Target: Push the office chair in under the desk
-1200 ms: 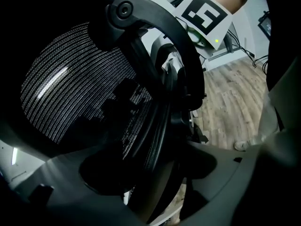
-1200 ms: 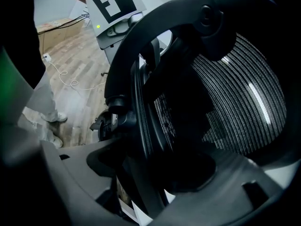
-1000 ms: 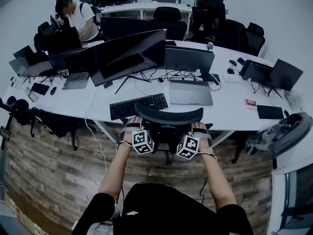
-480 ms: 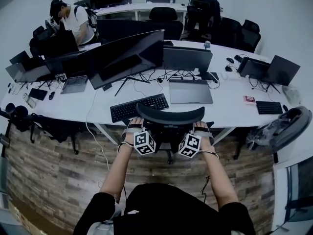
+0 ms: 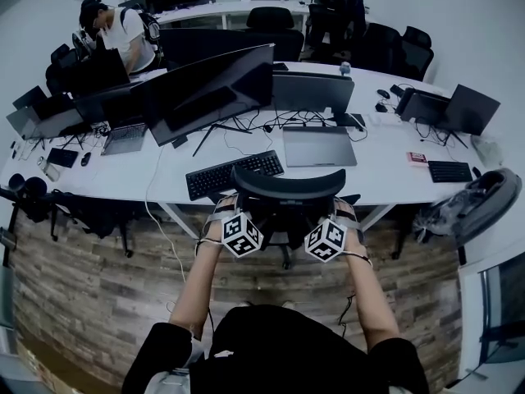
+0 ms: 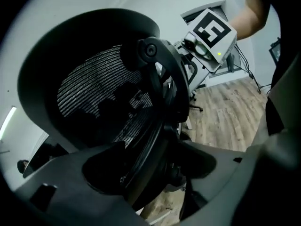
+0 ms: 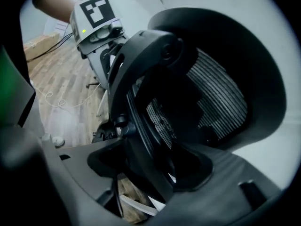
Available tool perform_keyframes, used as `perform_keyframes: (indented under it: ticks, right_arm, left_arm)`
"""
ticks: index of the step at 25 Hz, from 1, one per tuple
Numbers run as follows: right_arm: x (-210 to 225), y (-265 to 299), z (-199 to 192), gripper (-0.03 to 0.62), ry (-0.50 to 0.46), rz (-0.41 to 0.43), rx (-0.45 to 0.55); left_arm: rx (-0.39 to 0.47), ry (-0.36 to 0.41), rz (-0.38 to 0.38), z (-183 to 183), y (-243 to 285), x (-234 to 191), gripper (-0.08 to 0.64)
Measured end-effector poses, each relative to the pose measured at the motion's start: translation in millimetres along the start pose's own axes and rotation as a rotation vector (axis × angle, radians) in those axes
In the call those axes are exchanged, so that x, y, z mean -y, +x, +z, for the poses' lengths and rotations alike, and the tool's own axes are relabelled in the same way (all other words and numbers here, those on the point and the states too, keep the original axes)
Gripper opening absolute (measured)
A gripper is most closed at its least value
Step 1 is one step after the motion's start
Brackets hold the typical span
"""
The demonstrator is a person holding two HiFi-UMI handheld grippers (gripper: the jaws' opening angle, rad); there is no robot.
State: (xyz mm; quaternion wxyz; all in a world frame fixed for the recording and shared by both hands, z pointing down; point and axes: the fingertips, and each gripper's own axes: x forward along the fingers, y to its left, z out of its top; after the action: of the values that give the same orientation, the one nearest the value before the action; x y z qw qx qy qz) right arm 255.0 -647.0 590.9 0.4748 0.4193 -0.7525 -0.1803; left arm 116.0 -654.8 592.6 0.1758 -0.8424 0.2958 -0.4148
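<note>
A black mesh-backed office chair [image 5: 287, 189] stands against the front edge of the white desk [image 5: 394, 183], its curved top rail over the desk's lip beside the keyboard [image 5: 232, 173]. My left gripper [image 5: 230, 213] holds the left side of the backrest and my right gripper [image 5: 340, 217] holds the right side. In the left gripper view the chair's back frame [image 6: 157, 86] runs down between the jaws of the left gripper [image 6: 155, 159], which close on it. The right gripper view shows the same: the frame [image 7: 141, 79] sits clamped in the right gripper [image 7: 150, 166].
Big monitors [image 5: 209, 93], a closed laptop [image 5: 318, 148] and cables crowd the desk. A grey chair [image 5: 476, 208] stands at the right and a black one [image 5: 33, 189] at the left. A person [image 5: 123, 35] works at the far left. A cable [image 6: 244, 67] trails across the wood floor.
The chair has slid a little farther toward the desk, its top rail now overlapping the desk edge more. Both grippers moved forward with it, still holding on.
</note>
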Motion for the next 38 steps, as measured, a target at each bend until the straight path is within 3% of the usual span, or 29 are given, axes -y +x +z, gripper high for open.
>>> perform_keyframes:
  ticks: [4, 8, 12, 20, 25, 30, 38]
  right_arm:
    - [3.0, -16.9, 4.5, 0.311, 0.119, -0.034, 0.048]
    - [7.8, -36.7, 15.8, 0.299, 0.264, -0.05, 0.114]
    - [20.7, -58.1, 30.5, 0.173, 0.431, -0.074, 0.201]
    - [47.3, -100.9, 55.1, 0.075, 0.581, -0.153, 0.334]
    - [56.8, -116.8, 61.3, 0.036, 0.64, -0.197, 0.38]
    - [61.1, -123.9, 60.0, 0.028, 0.683, -0.229, 0.414]
    - [62.1, -130.2, 62.3, 0.025, 0.737, -0.24, 0.44]
  left_arm:
    - [0.037, -0.075, 0.023, 0.8, -21.4, 3.4, 0.347]
    - [0.101, -0.169, 0.093, 5.1, -47.4, -6.5, 0.254]
    - [0.189, -0.281, 0.148, 18.0, -70.9, -19.3, 0.177]
    - [0.339, -0.471, 0.251, 40.4, -115.0, -41.8, 0.063]
    - [0.395, -0.538, 0.328, 50.5, -133.3, -52.2, 0.021]
    - [0.461, -0.571, 0.329, 63.3, -145.9, -52.4, 0.014]
    - [0.482, -0.572, 0.322, 72.7, -152.2, -50.8, 0.014]
